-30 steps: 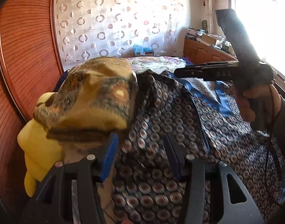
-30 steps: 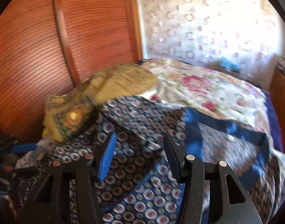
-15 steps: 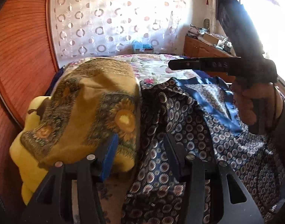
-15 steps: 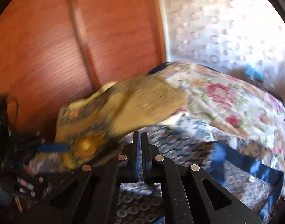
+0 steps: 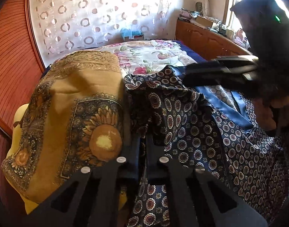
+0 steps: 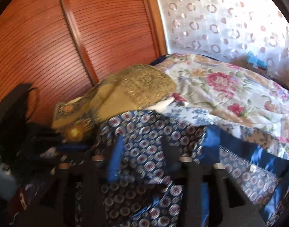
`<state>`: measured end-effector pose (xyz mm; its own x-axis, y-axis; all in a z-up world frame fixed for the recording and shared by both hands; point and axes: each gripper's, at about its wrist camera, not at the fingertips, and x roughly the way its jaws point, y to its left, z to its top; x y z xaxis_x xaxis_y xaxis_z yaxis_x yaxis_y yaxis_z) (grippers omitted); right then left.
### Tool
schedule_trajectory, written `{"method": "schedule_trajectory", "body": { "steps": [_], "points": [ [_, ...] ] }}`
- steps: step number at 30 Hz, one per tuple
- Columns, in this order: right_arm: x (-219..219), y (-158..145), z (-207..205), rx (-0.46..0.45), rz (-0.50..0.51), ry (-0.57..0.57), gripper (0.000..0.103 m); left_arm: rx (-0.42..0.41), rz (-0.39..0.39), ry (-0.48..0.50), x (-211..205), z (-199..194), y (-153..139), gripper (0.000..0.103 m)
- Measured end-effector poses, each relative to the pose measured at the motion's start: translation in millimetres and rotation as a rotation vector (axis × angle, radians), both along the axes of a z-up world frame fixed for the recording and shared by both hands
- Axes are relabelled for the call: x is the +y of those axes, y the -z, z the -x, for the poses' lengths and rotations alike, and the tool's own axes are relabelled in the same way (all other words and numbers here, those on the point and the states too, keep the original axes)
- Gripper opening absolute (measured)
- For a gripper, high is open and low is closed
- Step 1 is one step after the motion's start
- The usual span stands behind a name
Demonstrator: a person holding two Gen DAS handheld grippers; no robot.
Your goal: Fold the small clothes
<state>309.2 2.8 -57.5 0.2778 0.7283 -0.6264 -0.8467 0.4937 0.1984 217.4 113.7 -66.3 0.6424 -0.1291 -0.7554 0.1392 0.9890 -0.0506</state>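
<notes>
My left gripper point(image 5: 142, 151) has gone from wide open a moment ago to closed down, its two fingers now almost together with only a thin slot between them, and the navy patterned garment point(image 5: 191, 128) bunches right at their tips; I judge that I have pinched a fold of it, though the pinch itself is hidden under the cloth. My right gripper point(image 6: 142, 162) has done the opposite: half a second back its fingers were pressed together, and now they stand well apart, blurred by motion, with nothing between them but the garment lying beneath. So the hold has passed from right to left, which I take to mean I am at the start of the fold: one edge anchored, the other tool free to find a second corner. The garment lies spread ahead of and below both tools, its plain blue satin trim point(image 5: 225, 102) off to the right of my left fingers and crumpled rather than flat. Just left of my left fingers sits the mustard sunflower cloth point(image 5: 74, 113), draped over something yellow and touching the navy cloth along its edge. Beyond both is the floral bedspread point(image 5: 150, 54). From the left camera my right gripper hangs up and to the right, over the trim. The next reach probably wants that trim edge, and slippery satin may slide out of a shallow pinch.
</notes>
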Motion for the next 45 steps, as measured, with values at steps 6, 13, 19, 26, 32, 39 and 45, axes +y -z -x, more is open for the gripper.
{"method": "schedule_trajectory", "body": {
  "steps": [6,13,19,26,32,39,45],
  "points": [
    [7.6,28.0,-5.6,0.012,0.111,-0.059,0.047,-0.027,0.024,-0.007,3.5,1.5,-4.4,0.0],
    [-11.3,32.0,-19.1,0.098,0.023,-0.084,0.0,-0.145,0.116,-0.103,25.5,27.6,-28.3,0.0],
    [-18.9,22.4,-27.3,0.075,0.084,0.067,0.0,-0.107,0.089,-0.158,38.4,25.4,-21.7,0.003],
    [-41.5,6.8,-19.4,0.023,0.061,0.121,0.045,-0.133,-0.012,-0.13,21.0,29.5,-36.1,0.024],
    [-96.4,-12.1,0.6,-0.029,0.062,0.204,0.056,-0.161,-0.015,-0.053,-10.0,32.6,-49.9,0.036],
    [-189.2,-32.0,33.5,-0.093,0.055,0.384,0.065,-0.107,0.034,0.102,-68.2,7.1,-30.9,0.039],
    [-275.5,-35.6,62.4,-0.131,0.106,0.585,0.065,-0.042,0.038,0.236,-128.4,-13.0,-9.1,0.041]
  ]
}}
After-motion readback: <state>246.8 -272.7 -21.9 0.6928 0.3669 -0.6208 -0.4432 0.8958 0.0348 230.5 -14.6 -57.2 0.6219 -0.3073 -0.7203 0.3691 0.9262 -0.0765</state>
